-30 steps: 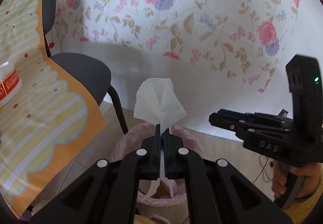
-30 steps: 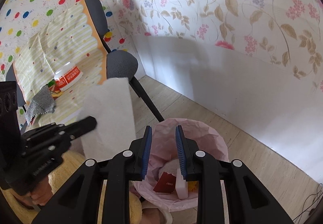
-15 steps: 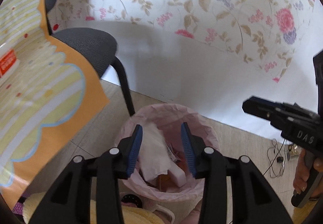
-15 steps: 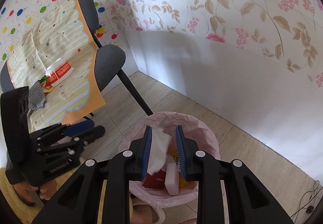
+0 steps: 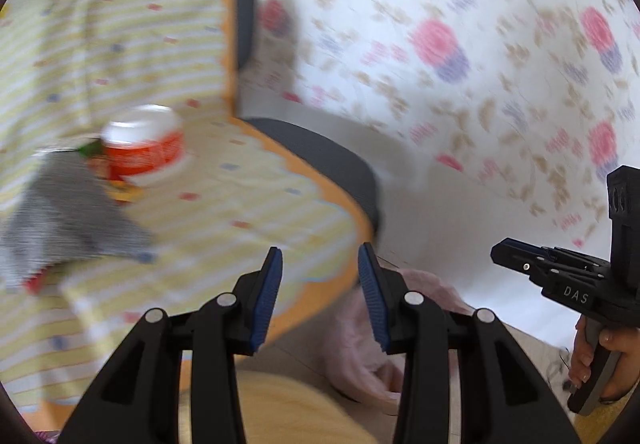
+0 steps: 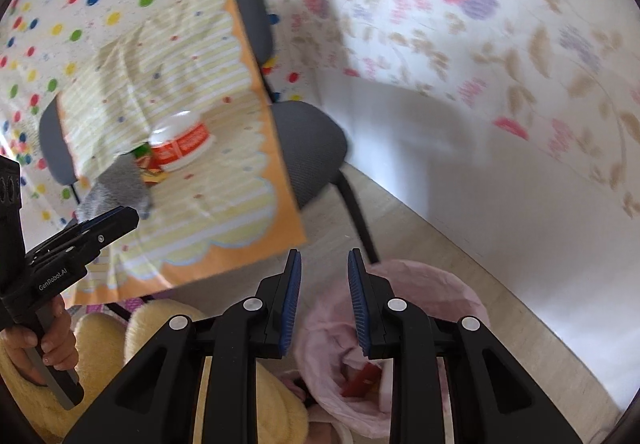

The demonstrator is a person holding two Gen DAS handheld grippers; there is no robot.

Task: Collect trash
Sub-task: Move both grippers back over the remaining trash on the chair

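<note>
Chair [image 6: 308, 147] stands just beside pink-lined bin [image 6: 432, 284], under draped tablecloth [image 6: 192, 203].

Left hand-held gripper [image 5: 320, 296]: blue pads parted, nothing between them, pointing obliquely downward. Right hand-held gripper [image 6: 323, 300]: pads parted by a narrower gap, empty, also angled down. Each is held by its grip in a bare hand: left hand [image 6: 40, 348], right hand [image 5: 600, 360].

From your right wrist, the bin [image 6: 404, 328] sits at six o'clock, the chair [image 6: 308, 147] at twelve, the tub [image 6: 182, 145] on the table [image 6: 224, 203] at ten.
</note>
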